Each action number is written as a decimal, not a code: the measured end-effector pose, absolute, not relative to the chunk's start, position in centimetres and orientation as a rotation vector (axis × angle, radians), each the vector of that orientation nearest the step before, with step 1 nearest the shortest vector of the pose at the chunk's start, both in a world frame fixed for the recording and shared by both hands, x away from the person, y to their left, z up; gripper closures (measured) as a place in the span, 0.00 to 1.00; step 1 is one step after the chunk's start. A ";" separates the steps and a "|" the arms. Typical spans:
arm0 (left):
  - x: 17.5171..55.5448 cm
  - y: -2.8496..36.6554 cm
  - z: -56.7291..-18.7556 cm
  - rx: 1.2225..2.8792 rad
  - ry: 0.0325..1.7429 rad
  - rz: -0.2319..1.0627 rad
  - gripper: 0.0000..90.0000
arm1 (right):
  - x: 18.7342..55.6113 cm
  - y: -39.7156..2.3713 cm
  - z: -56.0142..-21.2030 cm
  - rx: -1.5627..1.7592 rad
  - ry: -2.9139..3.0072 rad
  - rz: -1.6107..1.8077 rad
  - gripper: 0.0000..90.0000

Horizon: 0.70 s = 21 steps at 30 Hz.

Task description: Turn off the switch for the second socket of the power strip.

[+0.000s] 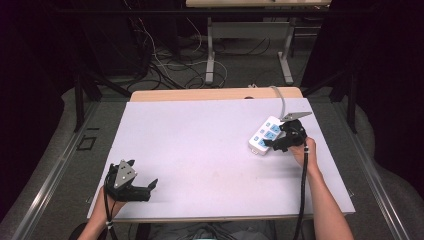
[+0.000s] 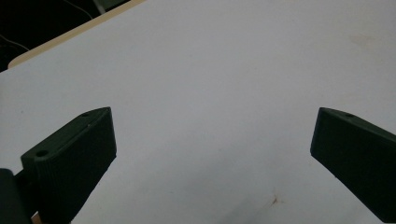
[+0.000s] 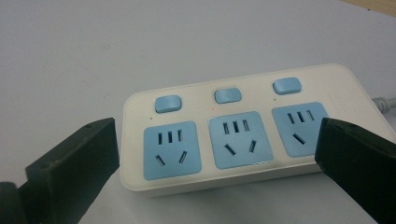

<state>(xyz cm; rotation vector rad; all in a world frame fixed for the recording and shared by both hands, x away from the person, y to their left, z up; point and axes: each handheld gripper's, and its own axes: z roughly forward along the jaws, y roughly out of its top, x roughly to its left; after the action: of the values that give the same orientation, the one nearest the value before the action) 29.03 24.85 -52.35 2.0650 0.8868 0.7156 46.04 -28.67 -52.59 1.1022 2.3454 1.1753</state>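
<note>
On the table's right side: a white power strip [image 1: 265, 135] lies flat on the white table [image 1: 200, 150], near the right edge, its grey cord [image 1: 280, 100] running off toward the far end.
Right gripper: the right gripper [image 1: 274, 144] hovers just at the strip's near end, jaws spread wide and closed on nothing.
Left gripper: the left gripper [image 1: 150, 186] rests low at the near left corner, well apart from the strip, jaws also spread, nothing between them.
Handling, as I judge it: a rigid plastic shell, fairly light, smooth and somewhat slippery; the trailing cord will drag and may swing the body if it is lifted by 1 end.
Where to grip: across the short width, on the 2 long side walls, away from the switches.
Right gripper view: the power strip [image 3: 252, 130] close up, with 3 blue sockets, 3 blue rocker switches [image 3: 227, 95] behind them, and a tiny red light by the middle one.
High view: how the strip sits on the table and where the cord runs.
Left gripper view: bare table [image 2: 210, 70] with a small brown speck between the jaws.
</note>
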 end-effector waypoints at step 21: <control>29.2 25.1 -52.4 2.055 0.892 0.718 0.00 | 48.1 -28.5 -52.2 1.165 2.289 1.242 0.00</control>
<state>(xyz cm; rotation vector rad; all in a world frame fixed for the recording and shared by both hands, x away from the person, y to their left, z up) 29.17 25.10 -52.40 2.0555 0.8917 0.7185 48.12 -28.54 -52.16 1.1647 2.2887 1.2419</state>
